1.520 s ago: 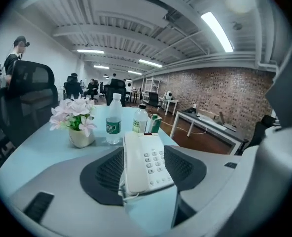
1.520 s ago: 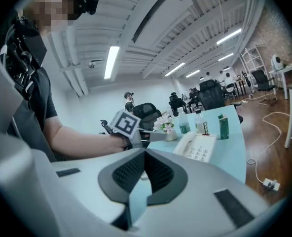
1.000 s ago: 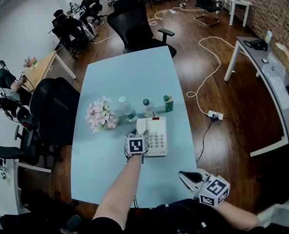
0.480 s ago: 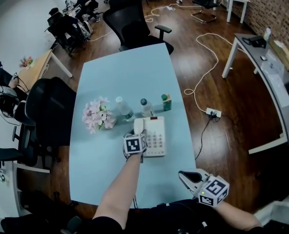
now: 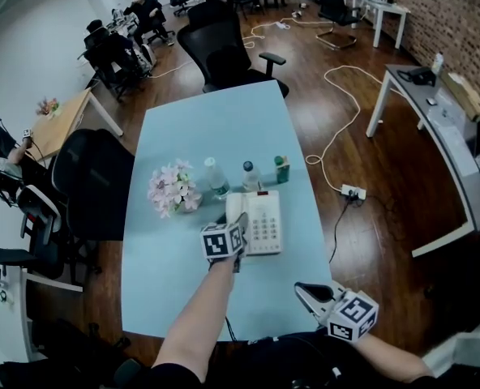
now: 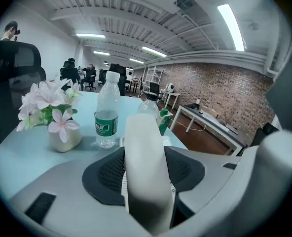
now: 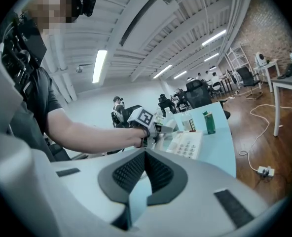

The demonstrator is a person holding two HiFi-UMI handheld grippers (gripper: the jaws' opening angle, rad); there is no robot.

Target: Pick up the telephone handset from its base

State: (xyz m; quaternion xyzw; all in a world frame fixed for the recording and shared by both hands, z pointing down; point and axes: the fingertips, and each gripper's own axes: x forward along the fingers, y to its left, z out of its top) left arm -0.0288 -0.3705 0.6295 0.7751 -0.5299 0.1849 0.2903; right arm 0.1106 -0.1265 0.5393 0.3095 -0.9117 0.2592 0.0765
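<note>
The white telephone base (image 5: 263,224) with its keypad sits on the light blue table (image 5: 207,128). My left gripper (image 5: 229,220) hovers over the base's left side. Its jaws are closing on the white handset (image 6: 145,167), which stands upright between the dark pads (image 6: 104,174) in the left gripper view. In the head view the marker cube hides most of the handset. My right gripper (image 5: 306,292) hangs near the table's front edge, shut and empty. From the right gripper view I see the left gripper (image 7: 156,127) beside the base (image 7: 188,144).
Behind the phone stand a vase of pink flowers (image 5: 171,191), two water bottles (image 5: 216,177) (image 5: 250,175) and a green carton (image 5: 282,168). Black office chairs (image 5: 94,177) crowd the table's left side and far end. A cable and power strip (image 5: 352,191) lie on the floor to the right.
My left gripper has risen a little off the phone's left side with the handset between its jaws. The right gripper has barely shifted.
</note>
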